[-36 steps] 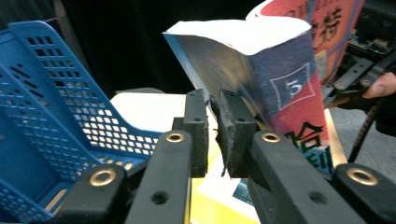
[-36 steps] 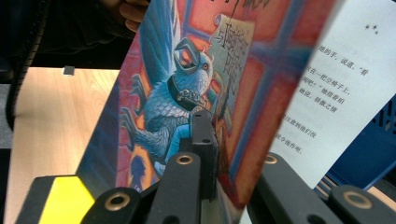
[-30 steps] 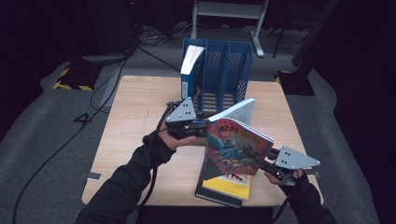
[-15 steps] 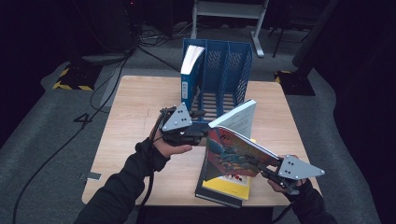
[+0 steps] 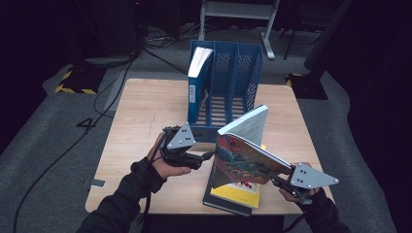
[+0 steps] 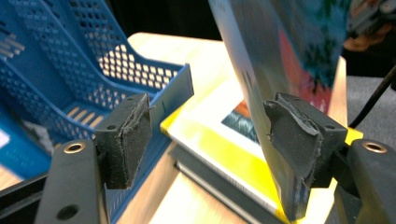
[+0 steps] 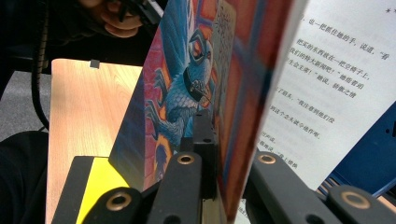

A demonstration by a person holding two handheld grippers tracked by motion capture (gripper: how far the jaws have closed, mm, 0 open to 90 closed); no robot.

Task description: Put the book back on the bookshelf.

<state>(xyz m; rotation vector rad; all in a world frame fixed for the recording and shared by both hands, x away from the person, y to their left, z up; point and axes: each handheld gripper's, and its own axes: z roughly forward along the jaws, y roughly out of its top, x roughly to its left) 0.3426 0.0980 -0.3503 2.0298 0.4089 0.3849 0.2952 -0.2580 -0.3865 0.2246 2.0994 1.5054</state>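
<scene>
Dark floor with cables is seen all around a light wooden table (image 5: pixel 141 111), so the lit tabletop is pretty much the whole scene. At the far middle of it a blue file rack (image 5: pixel 228 73) is stood, split into three slots with perforated walls. One book with a white and blue spine (image 5: pixel 198 73) is leaned upright in the leftmost slot; the middle and right slots are seen with just the slatted bottom showing.

Just in front of the rack, toward the near right edge, a yellow-covered book (image 5: pixel 240 196) is laid flat on top of a darker, bigger book (image 5: pixel 218 204). Above that stack a colourful illustrated book (image 5: pixel 243 158) is held tilted up off the table, its cover fanned slightly away from its pages. It's clamped at its lower right corner by the right gripper (image 5: pixel 286 183); in the right gripper view the jaws are pinched tight on the cover (image 7: pixel 182 93), with printed pages (image 7: pixel 327 84) hanging open beside it.

The left gripper (image 5: pixel 206 158) is kept just left of the raised book, near the rack's front lip. Its jaws have just been opening and are spread apart now; in the left gripper view the book's edge (image 6: pixel 261 93) is seen against the right-hand pad (image 6: pixel 292 135), while the other pad (image 6: pixel 135 126) is well clear, so nothing is squeezed.
</scene>
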